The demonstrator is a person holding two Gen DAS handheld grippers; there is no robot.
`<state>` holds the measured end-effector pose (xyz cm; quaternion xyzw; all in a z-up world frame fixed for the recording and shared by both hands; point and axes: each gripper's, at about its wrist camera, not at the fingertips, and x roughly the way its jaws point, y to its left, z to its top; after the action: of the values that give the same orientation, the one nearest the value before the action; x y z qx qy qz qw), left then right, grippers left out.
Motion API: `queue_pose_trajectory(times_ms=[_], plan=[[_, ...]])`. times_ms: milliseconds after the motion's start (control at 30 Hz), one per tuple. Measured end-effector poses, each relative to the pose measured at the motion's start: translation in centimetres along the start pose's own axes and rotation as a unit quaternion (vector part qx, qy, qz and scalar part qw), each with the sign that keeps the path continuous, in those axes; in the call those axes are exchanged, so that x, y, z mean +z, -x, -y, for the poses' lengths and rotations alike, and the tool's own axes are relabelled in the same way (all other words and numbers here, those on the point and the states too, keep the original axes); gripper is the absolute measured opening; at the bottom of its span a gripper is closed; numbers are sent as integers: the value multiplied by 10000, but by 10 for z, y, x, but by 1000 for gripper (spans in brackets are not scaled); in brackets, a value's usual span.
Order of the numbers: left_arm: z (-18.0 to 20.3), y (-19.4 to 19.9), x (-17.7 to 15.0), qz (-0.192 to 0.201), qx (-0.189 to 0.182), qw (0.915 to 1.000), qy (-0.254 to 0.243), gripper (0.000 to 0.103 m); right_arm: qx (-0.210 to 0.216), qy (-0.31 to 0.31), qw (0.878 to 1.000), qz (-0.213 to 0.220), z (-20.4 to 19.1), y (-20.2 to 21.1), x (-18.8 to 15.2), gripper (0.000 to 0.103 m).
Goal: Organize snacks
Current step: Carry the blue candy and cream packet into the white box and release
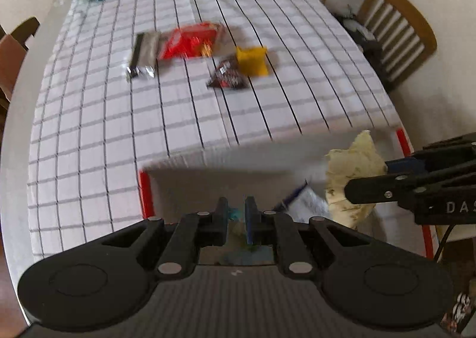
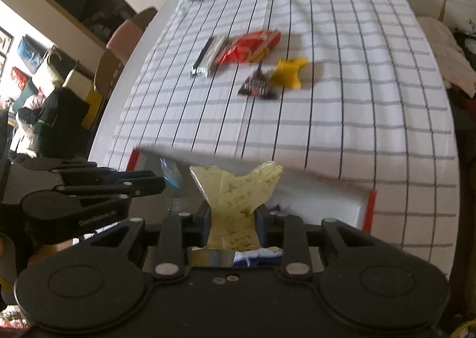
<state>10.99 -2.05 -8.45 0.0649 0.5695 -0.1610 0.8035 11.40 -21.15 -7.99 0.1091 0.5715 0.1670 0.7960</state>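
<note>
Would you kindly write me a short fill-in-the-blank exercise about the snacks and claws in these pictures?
1. The right claw is shut on a pale ____ snack packet.
2. The white box below both claws has ____ corner trim.
3. On the checked tablecloth, the dark packet lies right beside a ____ packet.
4. The left claw pinches a small ____ wrapper.

Missing words: yellow; red; yellow; blue
</note>
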Motion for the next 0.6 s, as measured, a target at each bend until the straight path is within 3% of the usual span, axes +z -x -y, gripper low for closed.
queue_pose_trajectory(times_ms=[600], plan=[[9,-33,-24,-846,126,9963,-44,12,96,279,9951,-941,-24,-54,-49,29]])
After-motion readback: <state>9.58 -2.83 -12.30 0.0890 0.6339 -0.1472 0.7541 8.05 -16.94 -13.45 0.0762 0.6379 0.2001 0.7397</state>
